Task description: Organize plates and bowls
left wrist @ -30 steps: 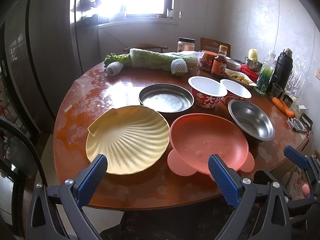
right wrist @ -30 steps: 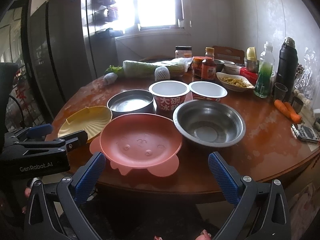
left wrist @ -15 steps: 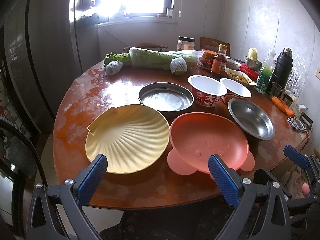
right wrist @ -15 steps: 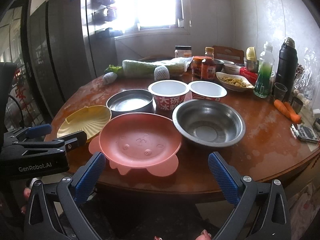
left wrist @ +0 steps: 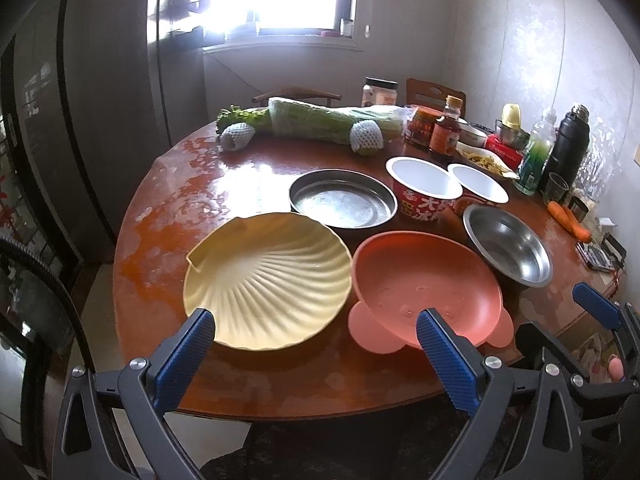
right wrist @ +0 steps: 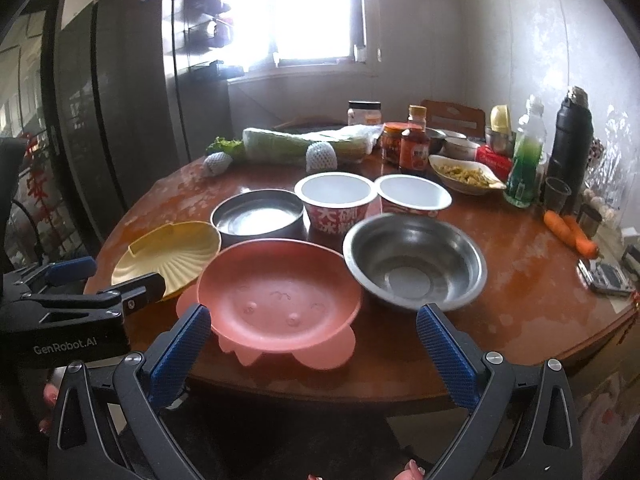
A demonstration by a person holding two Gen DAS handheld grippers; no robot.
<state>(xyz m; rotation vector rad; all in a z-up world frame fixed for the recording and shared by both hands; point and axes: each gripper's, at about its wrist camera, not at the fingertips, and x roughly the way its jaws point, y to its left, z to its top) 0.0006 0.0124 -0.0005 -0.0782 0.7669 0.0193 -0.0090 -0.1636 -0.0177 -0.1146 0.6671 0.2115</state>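
Your left gripper stands wide open at the bottom of its frame and holds nothing. Its blue pads are just before the near rims of the yellow shell plate and the pink bowl. Your right gripper is also wide open and empty, low in its frame, with the pink bowl between its fingers and the large steel bowl just beyond the right finger.

All the dishes sit on the round wooden surface, close together in the centre of both views. Behind the yellow plate is the flat steel pan. To the right of it, in the upper centre, two paper noodle bowls stand touching each other.

The yellow plate and the pink bowl look like light, stiff plastic. I think you should take each one by its thin rim, at the near edge. The pink bowl has rounded feet under it, so it may rock. The steel bowl and pan are probably smooth and slippery, so pinch the rolled rim firmly. The paper bowls are likely soft. Squeeze them gently at the lip, or they can crush.
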